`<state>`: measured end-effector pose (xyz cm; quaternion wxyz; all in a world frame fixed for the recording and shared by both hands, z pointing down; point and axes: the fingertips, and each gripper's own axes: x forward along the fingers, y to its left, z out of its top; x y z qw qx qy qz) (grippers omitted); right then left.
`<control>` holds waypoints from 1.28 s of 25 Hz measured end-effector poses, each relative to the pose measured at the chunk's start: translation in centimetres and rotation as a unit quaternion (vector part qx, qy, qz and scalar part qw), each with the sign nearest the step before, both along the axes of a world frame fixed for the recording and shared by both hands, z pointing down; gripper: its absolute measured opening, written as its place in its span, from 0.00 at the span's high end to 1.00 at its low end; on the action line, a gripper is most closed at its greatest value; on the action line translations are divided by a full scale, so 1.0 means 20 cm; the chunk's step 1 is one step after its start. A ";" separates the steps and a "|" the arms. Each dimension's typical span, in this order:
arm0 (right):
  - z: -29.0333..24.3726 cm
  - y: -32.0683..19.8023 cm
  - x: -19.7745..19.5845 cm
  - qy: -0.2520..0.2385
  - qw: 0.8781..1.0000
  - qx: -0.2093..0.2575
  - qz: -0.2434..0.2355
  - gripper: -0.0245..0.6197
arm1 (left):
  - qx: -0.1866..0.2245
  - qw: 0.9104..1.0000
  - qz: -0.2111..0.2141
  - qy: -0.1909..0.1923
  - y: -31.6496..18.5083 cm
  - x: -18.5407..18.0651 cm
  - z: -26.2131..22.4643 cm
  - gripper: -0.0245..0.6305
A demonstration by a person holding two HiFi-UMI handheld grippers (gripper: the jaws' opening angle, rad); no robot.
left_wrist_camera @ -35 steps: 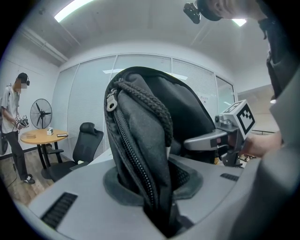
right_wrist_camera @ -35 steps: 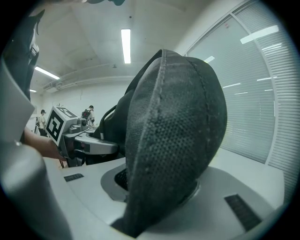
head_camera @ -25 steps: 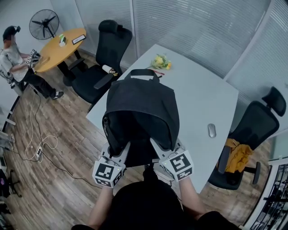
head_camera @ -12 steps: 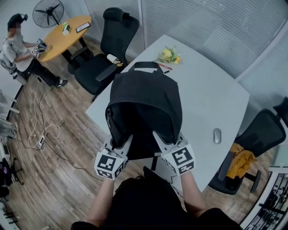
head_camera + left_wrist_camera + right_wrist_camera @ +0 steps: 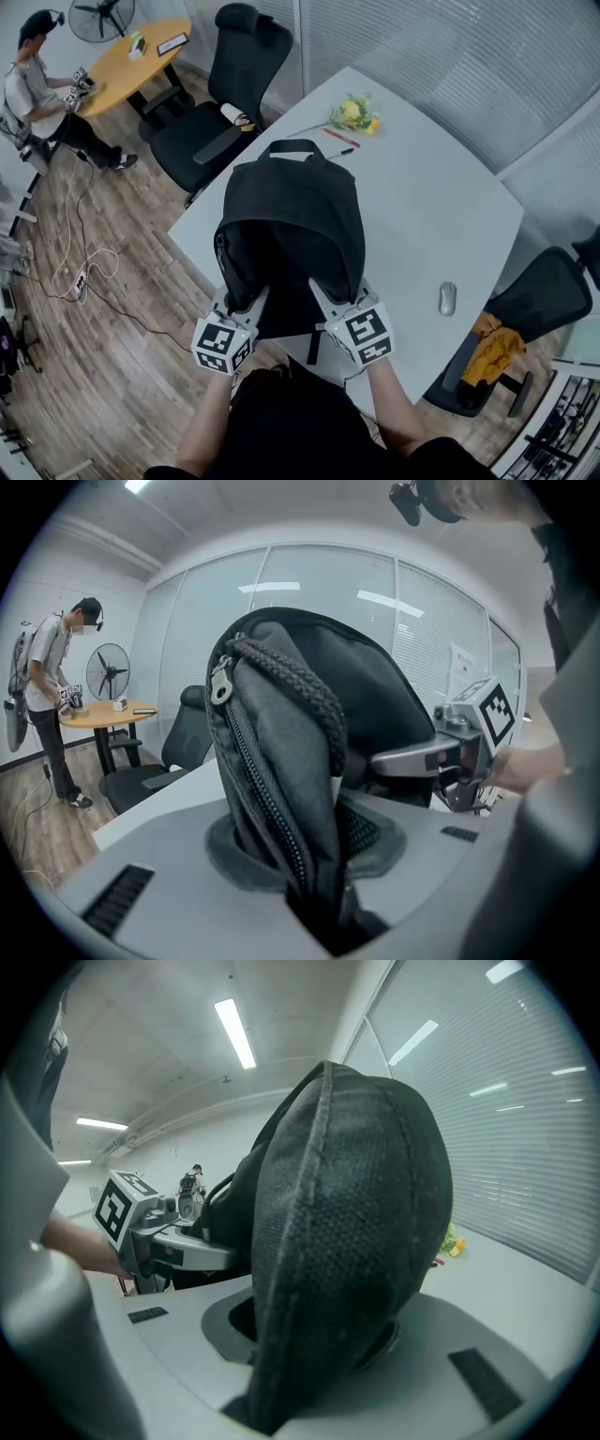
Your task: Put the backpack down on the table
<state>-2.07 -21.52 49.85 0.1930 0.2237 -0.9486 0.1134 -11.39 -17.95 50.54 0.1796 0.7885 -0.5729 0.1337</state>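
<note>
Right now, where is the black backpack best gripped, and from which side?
Probably its near end, from the person's side: the backpack points its carry handle away, while the zipper edge and padded edge face the left gripper and right gripper, both shut on them.

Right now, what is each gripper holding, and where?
Both clamp the black fabric backpack: left gripper on its zippered side edge, right gripper on its padded mesh side.

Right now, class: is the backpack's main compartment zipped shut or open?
Open: in the head view the backpack gapes at its near end, and the left gripper view shows a lone, unjoined zipper edge.
</note>
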 end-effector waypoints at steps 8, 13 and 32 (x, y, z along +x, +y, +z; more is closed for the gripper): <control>0.03 -0.07 -0.07 0.002 1.000 -0.004 -0.014 0.81 | -0.008 1.000 -0.011 -0.001 -0.07 -0.07 0.06 0.80; 0.07 -0.10 -0.10 0.012 1.000 -0.008 -0.012 0.80 | -0.012 1.000 -0.013 -0.003 -0.10 -0.09 0.10 0.80; 0.18 -0.29 -0.20 0.045 0.999 -0.027 0.007 0.72 | -0.052 0.998 0.009 0.032 -0.25 -0.21 0.21 0.78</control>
